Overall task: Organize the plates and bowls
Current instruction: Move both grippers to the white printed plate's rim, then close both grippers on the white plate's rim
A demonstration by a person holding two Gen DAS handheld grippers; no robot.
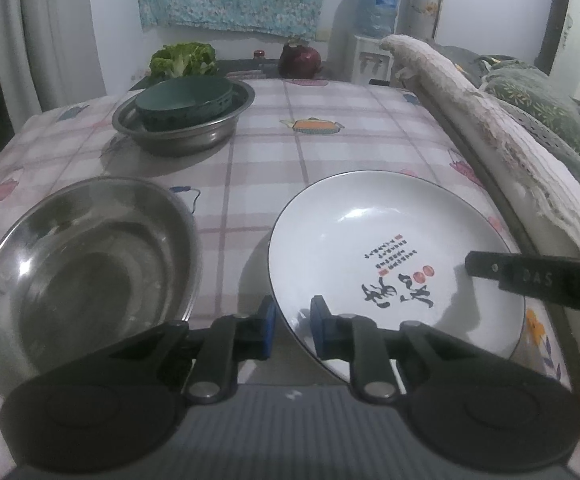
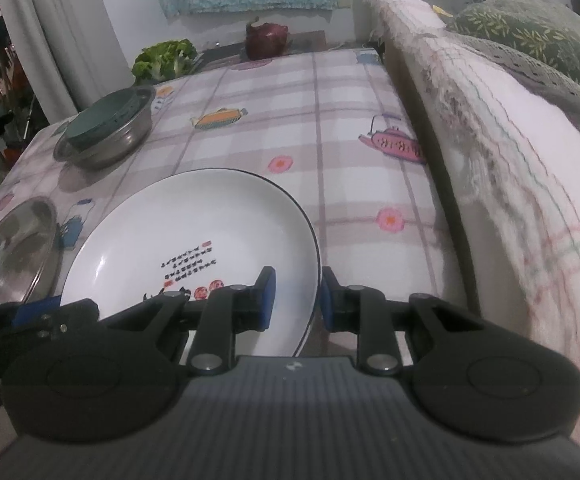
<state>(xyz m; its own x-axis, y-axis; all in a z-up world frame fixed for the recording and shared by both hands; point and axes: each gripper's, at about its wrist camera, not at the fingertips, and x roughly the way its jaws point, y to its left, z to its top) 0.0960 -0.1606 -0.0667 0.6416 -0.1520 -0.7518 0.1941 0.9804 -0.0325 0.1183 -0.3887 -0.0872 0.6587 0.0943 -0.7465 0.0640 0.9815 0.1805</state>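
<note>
You have both grippers clamped on the white calligraphy plate, the left gripper on its near-left rim and the right gripper on its right rim, so the grasp looks made and the next move calls for a level lift. The plate rests on a counter under a checked cloth, a steel bowl to its left and a green bowl nested in a steel basin beyond, a blanket-draped sofa alongside

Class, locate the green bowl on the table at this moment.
The green bowl sits inside a steel basin at the table's far left in both views, in front of the leafy greens and beyond the empty steel bowl.
</note>
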